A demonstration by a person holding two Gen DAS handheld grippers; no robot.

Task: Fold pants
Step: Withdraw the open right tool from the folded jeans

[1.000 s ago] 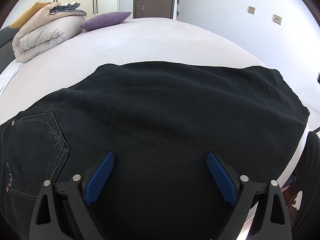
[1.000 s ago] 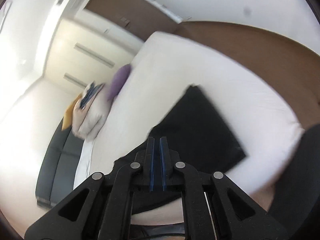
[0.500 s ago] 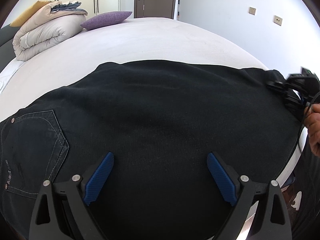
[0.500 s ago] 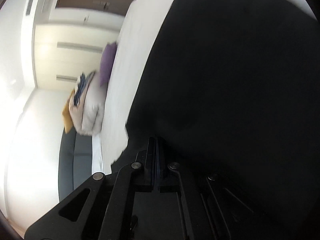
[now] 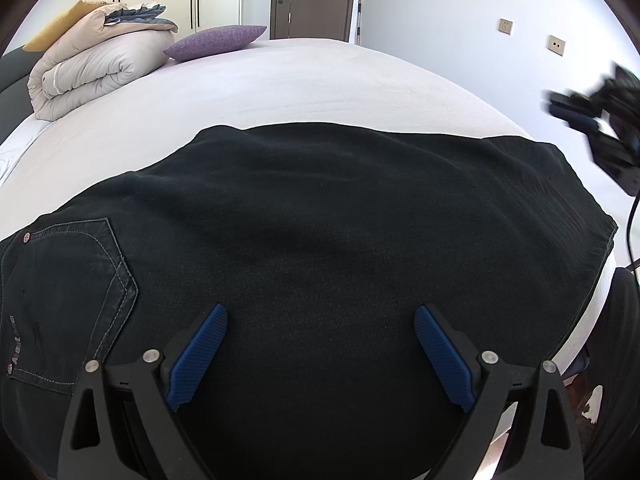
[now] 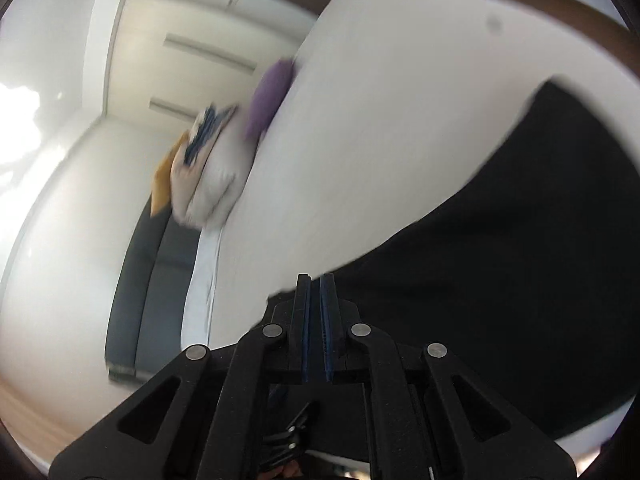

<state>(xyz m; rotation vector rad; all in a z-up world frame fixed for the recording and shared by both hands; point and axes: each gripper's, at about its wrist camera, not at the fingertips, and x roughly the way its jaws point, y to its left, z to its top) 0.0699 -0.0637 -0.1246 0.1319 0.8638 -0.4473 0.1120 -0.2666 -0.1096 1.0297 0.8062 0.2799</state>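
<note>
Black pants [image 5: 320,240] lie flat across the near part of a white bed [image 5: 280,88], back pocket at the left, leg hems at the right. My left gripper [image 5: 320,320] is open and empty, hovering over the near middle of the pants. My right gripper [image 6: 315,284] is shut with nothing between its pads; it is raised in the air. It shows blurred at the right edge of the left wrist view [image 5: 592,120], above the hem end. The pants [image 6: 500,260] fill the right of the blurred right wrist view.
A rolled beige duvet [image 5: 92,68] and a purple pillow [image 5: 216,40] lie at the far left of the bed. A dark headboard [image 6: 148,280] runs behind them. A brown door [image 5: 312,0] and wardrobes stand behind. The bed edge drops off at the right.
My right gripper has lifted up and away from the hem end of the pants, where it was half a second ago. The left gripper and the pants have barely moved.
</note>
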